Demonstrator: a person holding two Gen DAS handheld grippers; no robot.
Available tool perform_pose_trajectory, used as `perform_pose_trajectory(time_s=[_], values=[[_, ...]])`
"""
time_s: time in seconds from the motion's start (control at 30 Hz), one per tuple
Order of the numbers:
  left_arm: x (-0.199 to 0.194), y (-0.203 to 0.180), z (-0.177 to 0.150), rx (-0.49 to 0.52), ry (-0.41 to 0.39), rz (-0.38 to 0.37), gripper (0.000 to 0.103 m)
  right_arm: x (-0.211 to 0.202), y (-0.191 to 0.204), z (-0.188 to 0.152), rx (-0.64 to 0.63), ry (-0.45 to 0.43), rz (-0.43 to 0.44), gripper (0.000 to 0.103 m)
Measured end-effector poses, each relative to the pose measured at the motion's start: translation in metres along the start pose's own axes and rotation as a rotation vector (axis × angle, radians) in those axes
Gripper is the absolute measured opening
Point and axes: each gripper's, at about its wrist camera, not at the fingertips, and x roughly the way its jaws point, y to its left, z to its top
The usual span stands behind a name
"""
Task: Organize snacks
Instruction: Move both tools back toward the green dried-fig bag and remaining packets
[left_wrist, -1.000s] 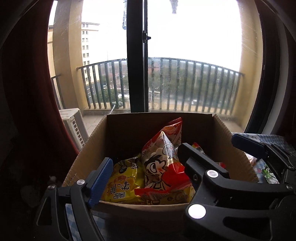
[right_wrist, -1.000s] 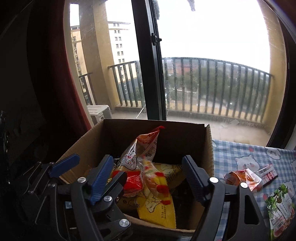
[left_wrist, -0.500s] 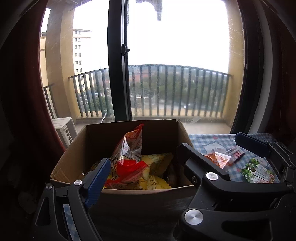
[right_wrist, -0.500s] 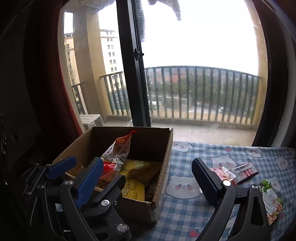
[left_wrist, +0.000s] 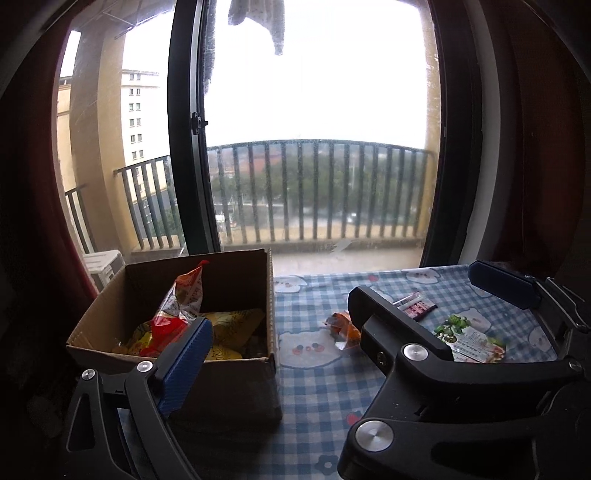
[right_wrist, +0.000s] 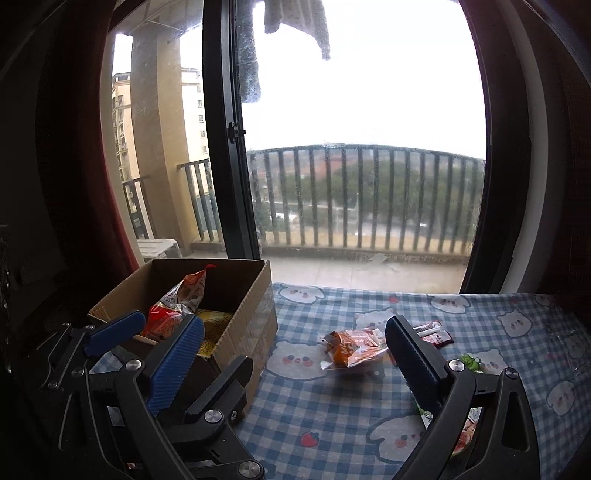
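Between items: left gripper (left_wrist: 280, 325) and right gripper (right_wrist: 295, 343), jaws just widening, both carrying nothing. Cardboard box (right_wrist: 255, 291) sitting left. Orange packet (right_wrist: 351, 349) lying just ahead, likely awaiting pickup.

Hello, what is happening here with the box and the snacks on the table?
A person holds two grippers and sorts snacks into a cardboard box. Some bags lie inside already, a red bag standing tallest. The left gripper and right gripper are both open and empty, their jaws just having opened wider. An orange packet, a small dark red packet and a green packet lie on the checked tablecloth.
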Motion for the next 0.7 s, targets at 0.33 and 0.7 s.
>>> perform_pose_trajectory(time_s=[0.33,0.7], values=[[0.011,-0.054,-0.003,0.02,0.018,-0.065,0.098,-0.018,-0.049,-0.011,-0.002,0.017,-0.073,0.101],[0.047,-0.092,-0.006,0.061,0.091,-0.113,0.102,-0.006,-0.102,-0.024,0.025,0.068,-0.086,0.103]])
